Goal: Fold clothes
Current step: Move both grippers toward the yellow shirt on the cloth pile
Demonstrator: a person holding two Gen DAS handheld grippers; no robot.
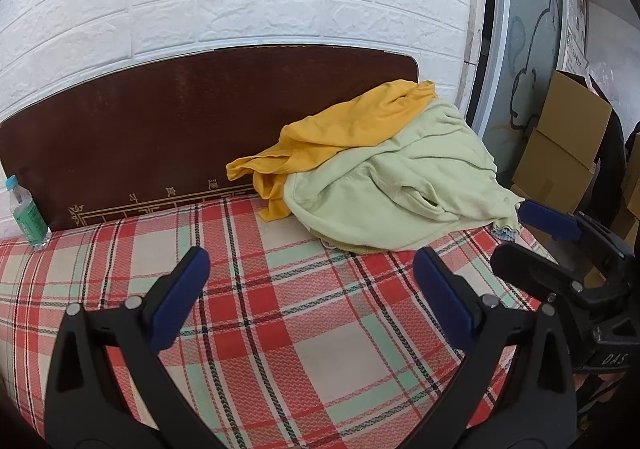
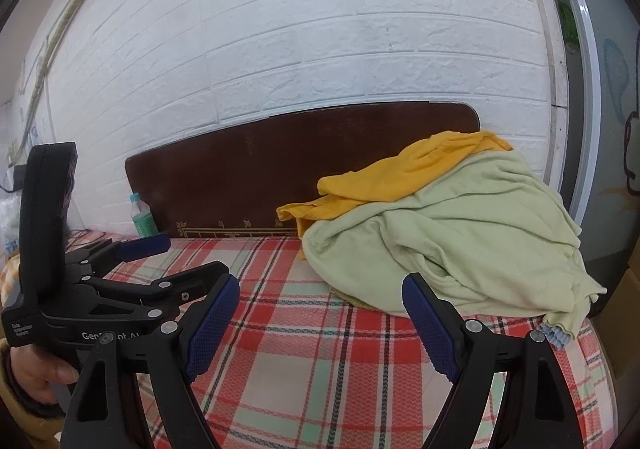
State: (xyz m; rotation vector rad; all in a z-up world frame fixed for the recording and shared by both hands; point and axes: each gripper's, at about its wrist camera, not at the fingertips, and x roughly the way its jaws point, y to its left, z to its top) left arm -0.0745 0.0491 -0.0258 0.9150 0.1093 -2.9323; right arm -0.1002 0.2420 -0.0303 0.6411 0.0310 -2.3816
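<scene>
A crumpled pale green garment (image 1: 400, 189) (image 2: 460, 241) lies at the far right of the bed, against the headboard. A yellow garment (image 1: 352, 125) (image 2: 400, 177) is heaped on its far side. My left gripper (image 1: 312, 267) hovers open over the bare plaid cover, short of the pile, with nothing between its blue pads. In the right wrist view the left gripper (image 2: 192, 255) shows at the left, held by a hand (image 2: 36, 373). My right gripper (image 2: 322, 289) is open too, just in front of the green garment's near edge. It enters the left wrist view as the right gripper (image 1: 510, 233) by the pile's right corner.
The red, green and cream plaid bed cover (image 1: 280, 329) (image 2: 320, 369) spreads in front of the pile. Behind it stands a dark brown headboard (image 1: 180, 121) against a white brick wall. A water bottle (image 1: 26, 213) (image 2: 140, 215) stands at the far left. Cardboard boxes (image 1: 568, 137) are stacked right of the bed.
</scene>
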